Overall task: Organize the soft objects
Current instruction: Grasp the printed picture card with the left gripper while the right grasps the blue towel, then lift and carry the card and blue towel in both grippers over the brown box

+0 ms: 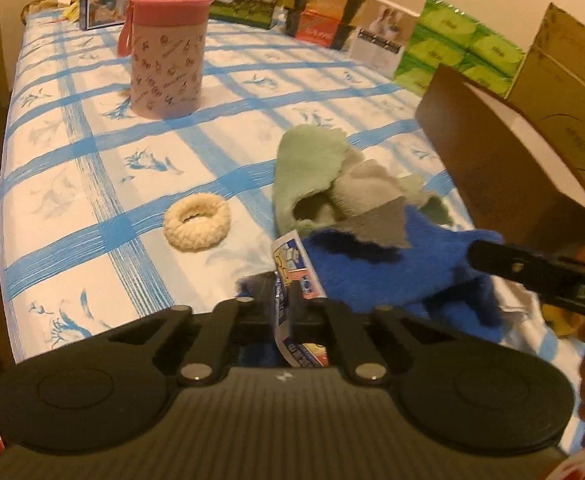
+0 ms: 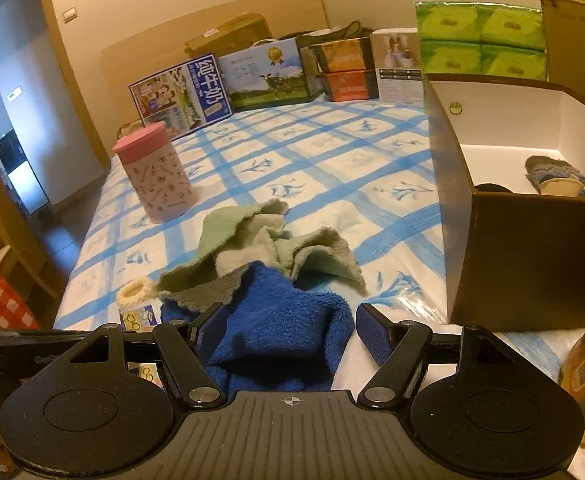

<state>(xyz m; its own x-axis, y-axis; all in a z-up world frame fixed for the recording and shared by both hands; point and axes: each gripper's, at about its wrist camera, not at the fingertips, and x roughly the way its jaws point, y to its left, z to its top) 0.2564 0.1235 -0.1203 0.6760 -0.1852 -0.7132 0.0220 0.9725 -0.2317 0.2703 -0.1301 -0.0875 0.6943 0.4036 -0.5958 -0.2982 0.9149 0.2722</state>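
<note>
Blue terry, the towel (image 2: 280, 328) lies crumpled on the bed (image 2: 332, 168) right in front of both grippers, with a green-and-grey cloth (image 2: 260, 248) overlapping its far edge. The left gripper (image 1: 288, 308) has its fingers pinched fully together on a small printed packet (image 1: 292, 264) that stands up between them, beside the towel's near-left corner; whether any towel fibre is caught with it I cannot tell. The right gripper (image 2: 288, 332) holds its fingers wide apart, 1 on each side of the towel's bunched middle, gripping nothing.

Risks, as I judge them: the packet is thin and slick and could slide out of the pinch if lifted quickly. If the right fingers shut where they are, they may snag only a fold, so the towel trails and drags the green cloth along. The cream ring (image 1: 197, 225) sits just left of the pile and could be knocked.

In the right wrist view the towel's long axis runs from the near-left up toward the far-right, roughly pointing at the open brown box (image 2: 532, 264), though its crumpling makes this loose.
</note>
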